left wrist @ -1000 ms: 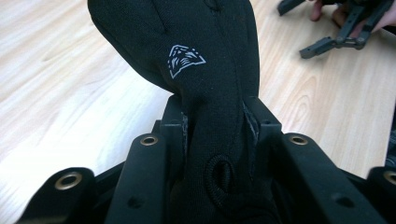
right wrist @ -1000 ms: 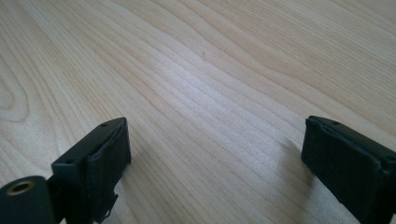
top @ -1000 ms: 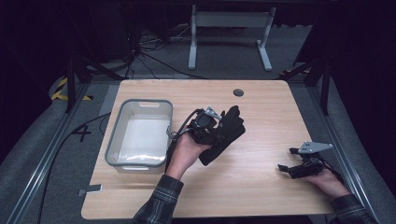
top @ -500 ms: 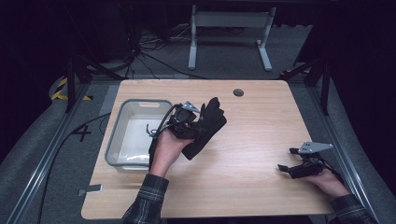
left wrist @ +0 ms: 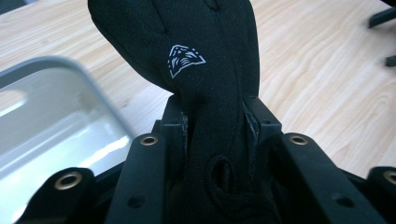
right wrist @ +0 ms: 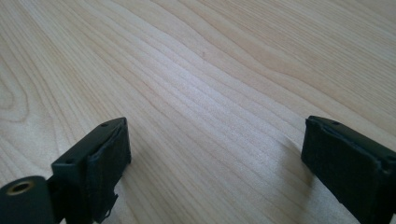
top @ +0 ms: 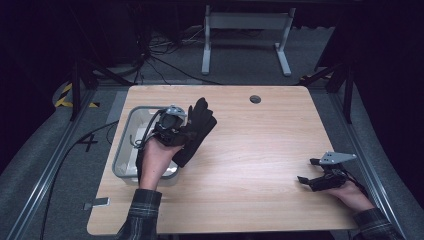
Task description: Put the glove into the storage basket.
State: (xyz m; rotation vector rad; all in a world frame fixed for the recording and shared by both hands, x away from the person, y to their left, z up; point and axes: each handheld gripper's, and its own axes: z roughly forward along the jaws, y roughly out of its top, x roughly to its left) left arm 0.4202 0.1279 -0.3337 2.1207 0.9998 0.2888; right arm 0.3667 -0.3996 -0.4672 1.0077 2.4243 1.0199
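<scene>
Now left claw (top: 186, 131) clamps black fabric glove (top: 196, 129) beside clear plastic bin (top: 125, 150), right claw (top: 306, 172) gapes wide over wooden surface (top: 250, 150).

The high view looks forward and down from above the person's side, far enough back to take in the whole desk (top: 260, 150), the floor around it and both forearms. The left gripper view sits very close behind the left gripper (left wrist: 215, 126), looking along its fingers (left wrist: 254, 122) at a black glove (left wrist: 196, 56), with a clear bin (left wrist: 70, 116) to one side. The right gripper view rides low over bare wood, looking between the right gripper's (right wrist: 215, 154) fingers (right wrist: 341, 154). All three share the desktop; glove (top: 197, 130) and bin (top: 122, 150) appear in the high and left gripper views.
</scene>
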